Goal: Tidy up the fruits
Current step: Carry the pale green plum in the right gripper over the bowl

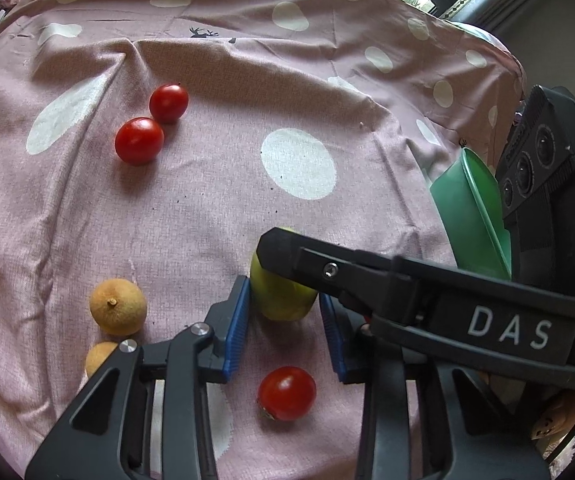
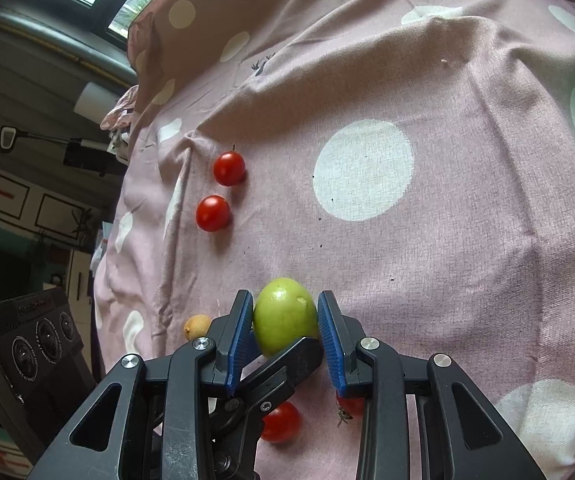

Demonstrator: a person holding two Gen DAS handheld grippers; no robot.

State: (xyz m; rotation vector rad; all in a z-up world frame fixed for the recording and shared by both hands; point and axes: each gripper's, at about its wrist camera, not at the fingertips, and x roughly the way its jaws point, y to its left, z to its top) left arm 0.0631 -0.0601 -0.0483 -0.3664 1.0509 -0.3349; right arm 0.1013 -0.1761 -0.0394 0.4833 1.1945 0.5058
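Observation:
A green round fruit [image 1: 283, 300] [image 2: 285, 316] sits between the blue pads of both grippers. My left gripper [image 1: 285, 312] has its pads touching the fruit's sides. My right gripper [image 2: 285, 328] is closed on the same fruit, and its black finger [image 1: 367, 276] crosses over the fruit in the left wrist view. Two red cherry tomatoes [image 1: 139, 140] [image 2: 213, 213] lie together farther back on the left. Another tomato [image 1: 286, 393] lies below the left pads. Two small yellow-brown fruits [image 1: 118, 306] lie to the left.
A pink cloth with white dots [image 1: 299, 164] covers the table. A green bowl [image 1: 475, 216] stands at the right edge. The other gripper's black camera body [image 2: 31, 344] sits at lower left. A second tomato [image 2: 349, 404] hides under the right finger.

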